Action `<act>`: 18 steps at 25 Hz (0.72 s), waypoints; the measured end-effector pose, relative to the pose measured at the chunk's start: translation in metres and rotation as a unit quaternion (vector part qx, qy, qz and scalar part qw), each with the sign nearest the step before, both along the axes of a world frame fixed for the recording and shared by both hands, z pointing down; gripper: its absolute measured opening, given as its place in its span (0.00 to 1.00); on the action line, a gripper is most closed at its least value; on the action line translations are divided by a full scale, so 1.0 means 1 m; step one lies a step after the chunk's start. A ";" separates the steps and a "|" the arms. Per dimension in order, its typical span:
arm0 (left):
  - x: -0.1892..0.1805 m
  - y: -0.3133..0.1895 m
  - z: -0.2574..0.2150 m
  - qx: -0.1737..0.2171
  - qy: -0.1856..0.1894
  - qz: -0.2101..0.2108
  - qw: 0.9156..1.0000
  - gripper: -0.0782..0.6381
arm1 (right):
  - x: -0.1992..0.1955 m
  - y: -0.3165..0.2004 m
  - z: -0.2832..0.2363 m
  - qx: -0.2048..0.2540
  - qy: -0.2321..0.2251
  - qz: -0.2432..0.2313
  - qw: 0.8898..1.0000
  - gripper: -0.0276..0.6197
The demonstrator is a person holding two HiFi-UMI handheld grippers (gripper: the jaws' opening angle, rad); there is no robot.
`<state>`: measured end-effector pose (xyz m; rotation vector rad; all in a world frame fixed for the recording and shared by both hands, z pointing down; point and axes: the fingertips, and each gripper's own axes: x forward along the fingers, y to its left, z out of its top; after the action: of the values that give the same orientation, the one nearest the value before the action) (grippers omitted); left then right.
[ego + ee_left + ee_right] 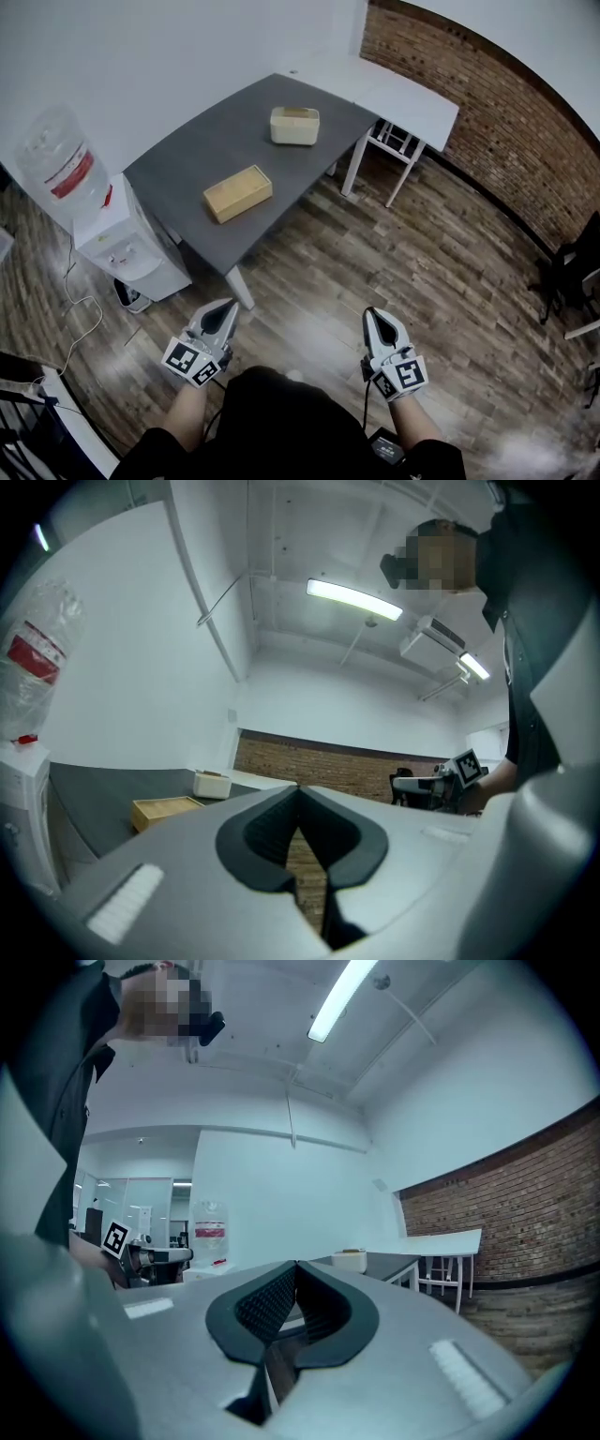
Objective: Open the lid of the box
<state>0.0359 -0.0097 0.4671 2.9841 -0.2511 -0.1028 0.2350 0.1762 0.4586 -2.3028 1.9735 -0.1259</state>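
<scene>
The left gripper (225, 306) and the right gripper (371, 315) are held low and close to the person's body, above the wooden floor (422, 281), well apart from each other. In the left gripper view the fingers (267, 829) are seen pressed together at their tips, with nothing between them. In the right gripper view the right gripper's fingers (262, 1309) are likewise pressed together and empty.

Beyond the grippers, a dark grey worktop (202, 150) is set well apart from both. On its nearer part a shallow wooden box (238, 193) is laid flat. Farther along the same worktop, apart from the wooden box, the cream box (294, 126) is placed near the far edge. A tan top is seen on it, though it cannot be told whether that is a seated lid. Neither box is touched by a gripper.

Just beside the worktop's left end a water dispenser (117, 239) is stood, with a bottle on top. A white table (403, 94) is joined to the far end of the worktop, and a brick wall (487, 103) is seen behind it.
</scene>
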 end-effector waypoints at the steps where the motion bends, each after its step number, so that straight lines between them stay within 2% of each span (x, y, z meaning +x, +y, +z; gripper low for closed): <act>1: 0.004 -0.001 0.000 -0.002 -0.002 -0.003 1.000 0.11 | 0.004 -0.004 0.002 -0.002 -0.002 0.000 1.000 0.05; 9: 0.017 -0.028 0.007 -0.012 -0.008 -0.017 1.000 0.11 | 0.026 -0.034 0.026 -0.024 -0.027 -0.004 0.999 0.05; 14: 0.030 -0.075 0.023 -0.012 -0.018 -0.032 0.999 0.11 | 0.045 -0.066 0.023 -0.034 -0.009 -0.006 0.999 0.05; 18: 0.056 -0.108 0.023 -0.014 -0.012 -0.033 0.999 0.11 | 0.068 -0.102 0.018 -0.035 0.004 -0.007 0.999 0.05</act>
<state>0.0915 -0.1180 0.4905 2.9515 -0.3510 -0.0707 0.3029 0.0743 0.4764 -2.3346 2.0209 -0.1906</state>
